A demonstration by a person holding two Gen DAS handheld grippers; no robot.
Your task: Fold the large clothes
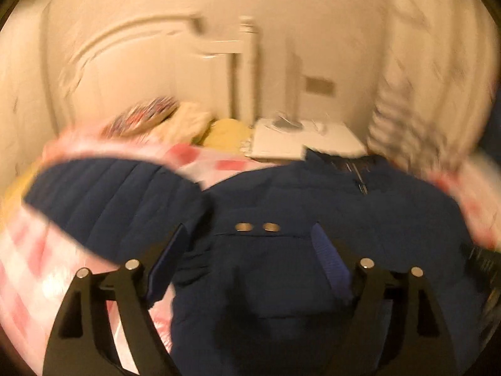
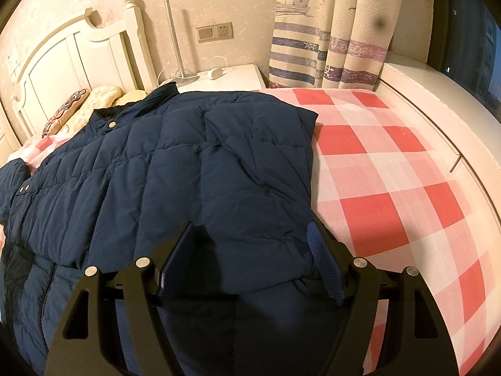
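left gripper [image 1: 247, 250] stands wide and empty above the jacket [image 2: 175, 163], likely after letting go. right gripper [image 2: 252, 250] straddles the hem ahead, wide, not pinching, probably steadying.

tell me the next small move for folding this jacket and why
Probably bring the left gripper to the sleeve lying out over the checked sheet and fold it onto the navy jacket; both grippers look open, holding nothing.

Both wrist views sit close above navy quilted jacket [image 2: 175, 169], angled down toward white headboard [image 2: 72, 59]; shared: jacket, nightstand [image 2: 231, 76], checked bedsheet [image 2: 391, 169].
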